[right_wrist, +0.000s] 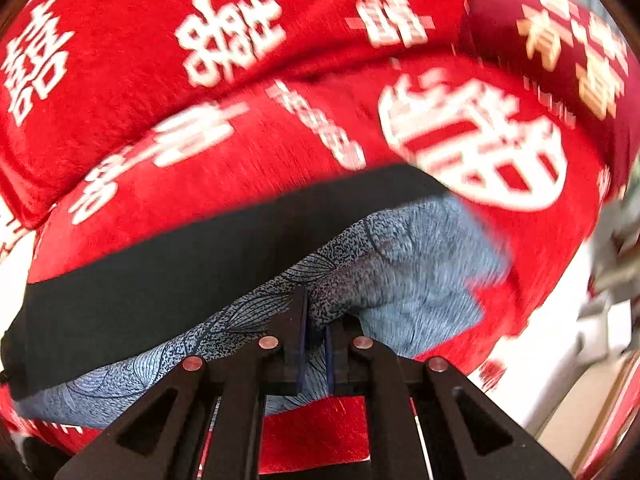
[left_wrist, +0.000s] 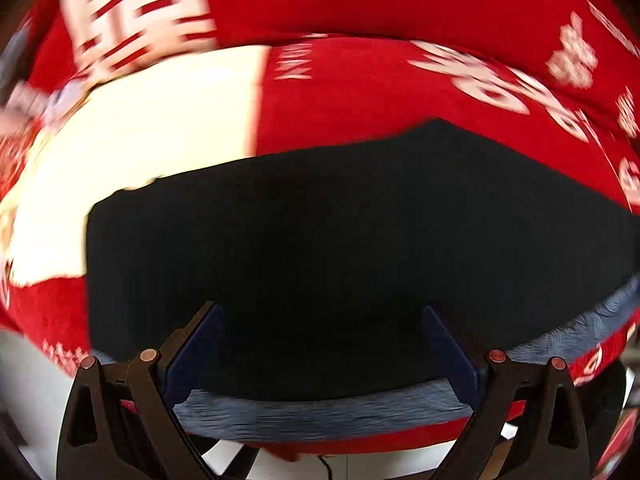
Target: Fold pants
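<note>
Pants (left_wrist: 320, 240), black w/ blue patterned fabric showing, lie on red blanket (left_wrist: 380, 88) w/ white characters. Left gripper (left_wrist: 320, 312) spread wide over the black cloth. Right gripper (right_wrist: 316, 312) pinches the blue fabric; jaws nearly together.

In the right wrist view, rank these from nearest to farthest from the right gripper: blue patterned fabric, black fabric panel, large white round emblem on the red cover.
1. Blue patterned fabric, pinched in the right gripper.
2. Black fabric panel, just beyond, left.
3. Large white round emblem, farthest, upper right.
</note>
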A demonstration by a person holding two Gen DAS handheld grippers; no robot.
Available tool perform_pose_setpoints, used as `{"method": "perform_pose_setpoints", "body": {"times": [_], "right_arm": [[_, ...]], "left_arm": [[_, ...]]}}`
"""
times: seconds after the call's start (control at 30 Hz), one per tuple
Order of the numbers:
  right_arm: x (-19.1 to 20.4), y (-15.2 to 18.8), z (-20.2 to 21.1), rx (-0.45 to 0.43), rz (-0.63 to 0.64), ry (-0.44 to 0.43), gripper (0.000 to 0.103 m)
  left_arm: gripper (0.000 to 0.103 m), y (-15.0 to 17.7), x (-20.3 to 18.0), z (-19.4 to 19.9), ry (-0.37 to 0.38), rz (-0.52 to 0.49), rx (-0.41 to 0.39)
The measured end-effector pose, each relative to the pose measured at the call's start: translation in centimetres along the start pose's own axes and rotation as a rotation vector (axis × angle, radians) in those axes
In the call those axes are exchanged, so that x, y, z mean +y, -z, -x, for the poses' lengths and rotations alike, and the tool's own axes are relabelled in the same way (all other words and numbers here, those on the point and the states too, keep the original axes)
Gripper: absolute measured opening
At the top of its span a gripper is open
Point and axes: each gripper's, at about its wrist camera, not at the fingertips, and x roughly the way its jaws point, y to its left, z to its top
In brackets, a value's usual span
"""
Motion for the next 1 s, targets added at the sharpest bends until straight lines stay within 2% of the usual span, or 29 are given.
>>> {"method": "perform_pose_setpoints", "body": {"times": [0.07,0.13,0.2,0.27,0.3,0.37,0.5,0.6,0.63,0.7,0.73,0.8,0.83,0.9,1.0], "right_arm": [[0.4,1.2,-1.0,-0.025,0.034,0.047,0.007],[0.8,1.6,-0.8,-0.063,0.050,0.075,0.007],[0.5,1.7,-0.7,-0.067,0.037,0.074,0.008],[-0.4,1.8,-0.3,-0.067,-0.003,0.062,0.008],[-0.9,2.1,0.0,-0.070,-0.030,0.055,0.008],[-1.2,3.0,1.3,-0.100,-0.062,0.059,0.008],[-0.2,3.9,2.3,-0.142,-0.027,0.118,0.008],[-0.2,4.0,-0.6,-0.047,0.008,0.184,0.024],[-0.5,4.1,-1.0,-0.032,-0.005,0.178,0.028],[-1.4,3.9,0.0,-0.031,-0.050,0.211,0.059],[-1.9,3.8,0.4,-0.016,-0.067,0.254,0.083],[-3.3,4.1,1.8,-0.044,-0.117,0.318,0.086],[-3.8,4.3,2.5,-0.059,-0.135,0.326,0.086],[-3.5,4.6,3.8,-0.100,-0.158,0.259,0.086],[1.0,5.1,4.5,-0.117,-0.027,0.141,0.086]], "left_arm": [[0.100,0.9,-0.6,-1.1,-0.061,-0.031,0.045],[0.103,1.3,0.3,-1.3,-0.051,-0.017,0.031],[0.103,1.8,0.9,-1.0,-0.061,0.001,0.037],[0.103,2.9,1.3,-1.5,-0.108,0.025,0.032],[0.103,3.3,2.3,-1.0,-0.100,0.049,0.032],[0.103,4.5,4.2,0.5,-0.134,0.095,0.020],[0.103,6.2,7.8,3.2,-0.158,0.200,-0.033],[0.103,6.7,12.0,1.6,-0.204,0.269,0.006],[0.103,6.9,12.8,0.9,-0.174,0.290,0.028],[0.103,7.5,13.7,1.4,-0.125,0.335,0.033],[0.103,7.8,13.8,2.0,-0.135,0.334,0.031],[0.103,8.1,13.2,3.2,-0.152,0.314,0.012],[0.103,8.2,12.6,3.8,-0.130,0.307,0.010],[0.103,8.3,10.7,4.5,-0.081,0.284,0.007],[0.103,8.5,5.3,5.6,-0.040,0.144,-0.007]]}}
